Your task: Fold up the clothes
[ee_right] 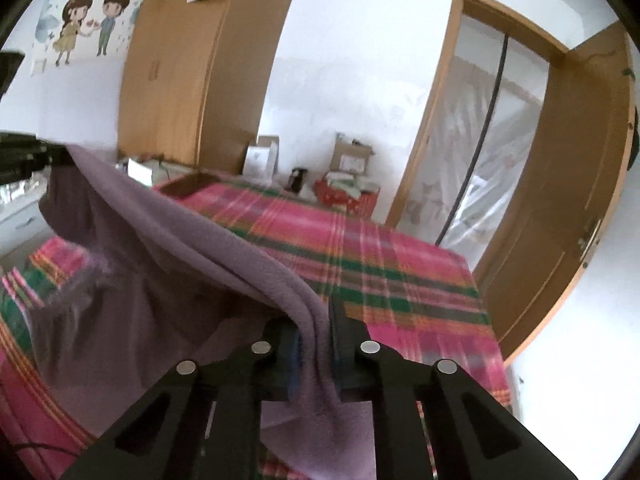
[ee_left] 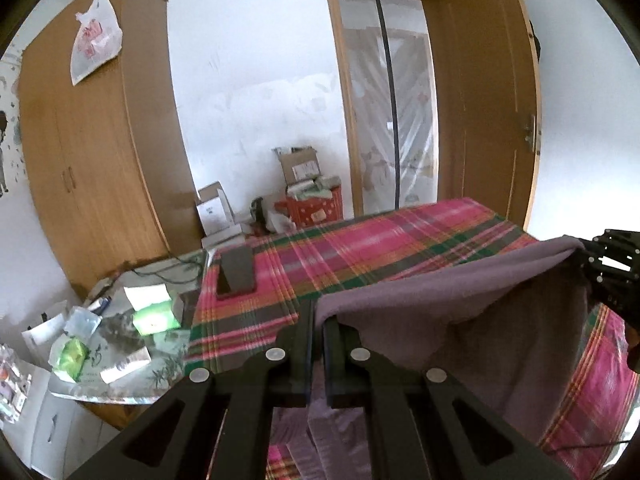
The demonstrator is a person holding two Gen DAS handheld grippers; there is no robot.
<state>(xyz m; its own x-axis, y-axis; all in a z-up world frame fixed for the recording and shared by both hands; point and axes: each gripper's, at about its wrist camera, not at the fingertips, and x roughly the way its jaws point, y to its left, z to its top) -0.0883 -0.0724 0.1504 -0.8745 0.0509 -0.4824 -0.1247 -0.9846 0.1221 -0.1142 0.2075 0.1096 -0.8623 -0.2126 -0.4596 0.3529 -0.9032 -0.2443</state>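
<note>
both grippers pinch the purple garment (ee_left: 460, 304), lifted over the plaid bed (ee_left: 360, 252).
your left gripper (ee_left: 316, 332) and right gripper (ee_right: 316, 332) are each clamped on an edge corner; the fold looks just begun, so next carry both corners across evenly.

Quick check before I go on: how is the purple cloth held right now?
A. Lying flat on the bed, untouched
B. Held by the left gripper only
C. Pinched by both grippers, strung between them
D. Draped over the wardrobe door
C: the left gripper and the right gripper each clamp an edge of the purple cloth, which hangs between them above the plaid bed cover.
</note>
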